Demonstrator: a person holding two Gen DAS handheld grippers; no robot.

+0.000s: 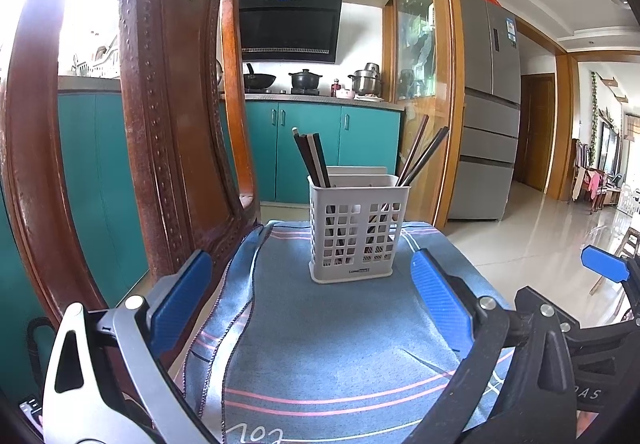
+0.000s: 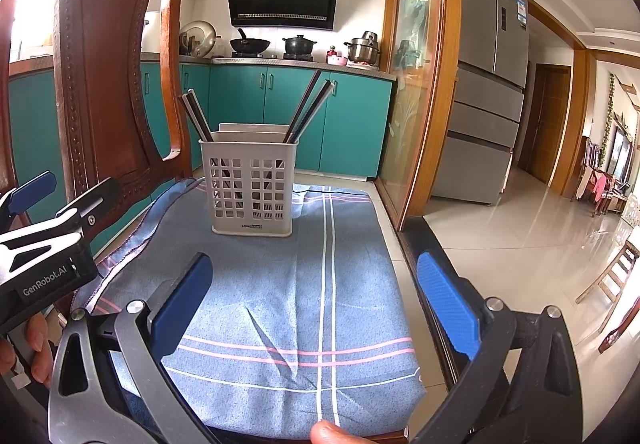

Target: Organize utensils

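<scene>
A white perforated utensil holder (image 1: 358, 230) (image 2: 251, 188) stands upright on a blue striped cloth (image 1: 328, 324) (image 2: 280, 284). Dark chopsticks (image 1: 312, 158) (image 2: 196, 118) lean out of its left side, and two more chopsticks (image 1: 424, 150) (image 2: 310, 106) lean out of its right side. My left gripper (image 1: 310, 300) is open, level with the cloth, short of the holder, nothing between its blue pads. My right gripper (image 2: 316, 302) is open too, over the cloth in front of the holder, also empty. The left gripper's body (image 2: 48, 256) shows at the right wrist view's left edge.
A carved wooden chair back (image 1: 168, 116) (image 2: 112, 64) rises just left of the cloth. Behind are teal kitchen cabinets (image 1: 304, 148), a stove with pots (image 2: 298, 44), a glass-panelled wooden frame (image 2: 416, 84) and a fridge (image 2: 488, 84). Tiled floor (image 2: 520, 244) lies right. A fingertip (image 2: 332, 434) shows at the bottom.
</scene>
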